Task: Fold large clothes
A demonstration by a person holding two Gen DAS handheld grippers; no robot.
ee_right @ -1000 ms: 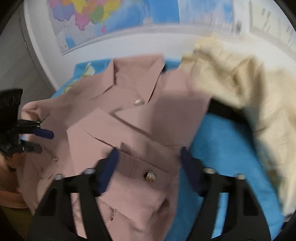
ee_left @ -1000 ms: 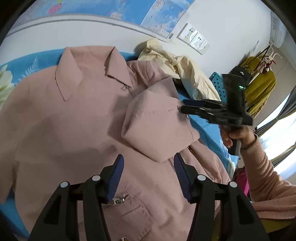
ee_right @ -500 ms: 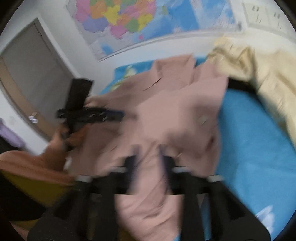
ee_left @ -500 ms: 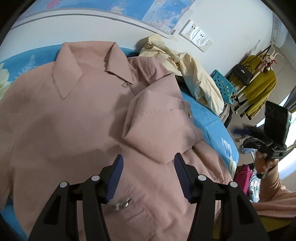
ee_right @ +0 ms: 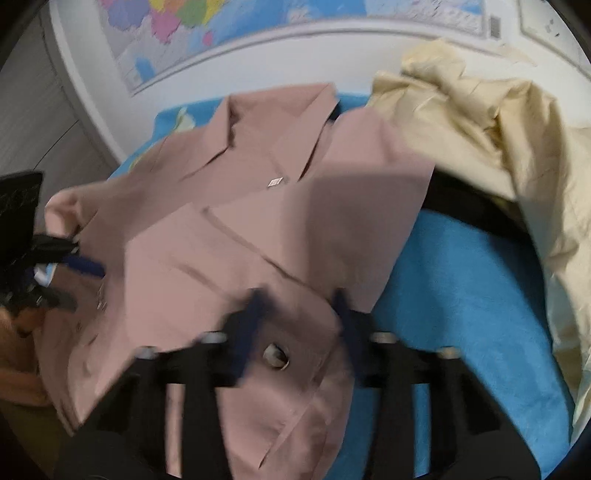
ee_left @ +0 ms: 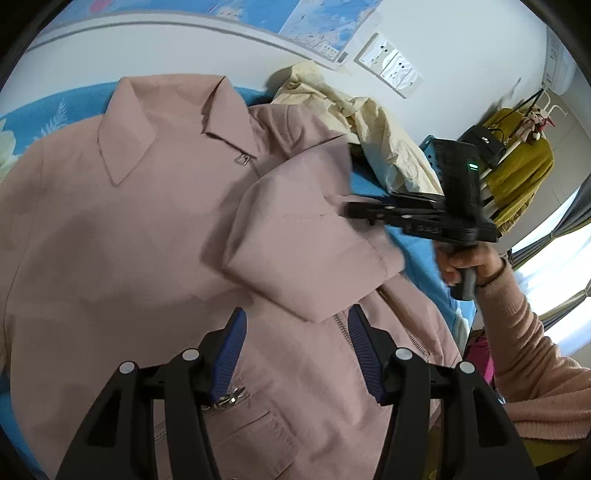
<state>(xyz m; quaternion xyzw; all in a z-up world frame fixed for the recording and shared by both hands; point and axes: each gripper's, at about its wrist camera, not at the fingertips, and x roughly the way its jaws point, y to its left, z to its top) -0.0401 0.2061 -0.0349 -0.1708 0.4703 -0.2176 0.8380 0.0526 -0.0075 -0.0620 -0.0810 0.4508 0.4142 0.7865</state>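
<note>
A pink collared jacket (ee_left: 122, 229) lies front-up on a blue blanket (ee_left: 417, 251), its right sleeve (ee_left: 306, 254) folded across the chest. My left gripper (ee_left: 293, 354) is open and empty, hovering above the lower front by the zipper. My right gripper (ee_right: 299, 325) is open over the folded sleeve's cuff (ee_right: 291, 373) with its button, in a blurred view. It also shows in the left wrist view (ee_left: 373, 214), seen side-on at the sleeve's edge. The jacket fills the right wrist view (ee_right: 236, 229), with the left gripper (ee_right: 74, 273) at the far left.
A crumpled cream garment (ee_left: 373, 129) lies on the blanket beside the jacket, also in the right wrist view (ee_right: 498, 147). A wall with a map (ee_right: 258, 33) and sockets (ee_left: 391, 70) stands behind. A yellow garment (ee_left: 524, 173) hangs on a rack at right.
My right gripper swung away to the right half a second ago and has come back over the folded sleeve. My left gripper has stayed open above the jacket's lower front.
</note>
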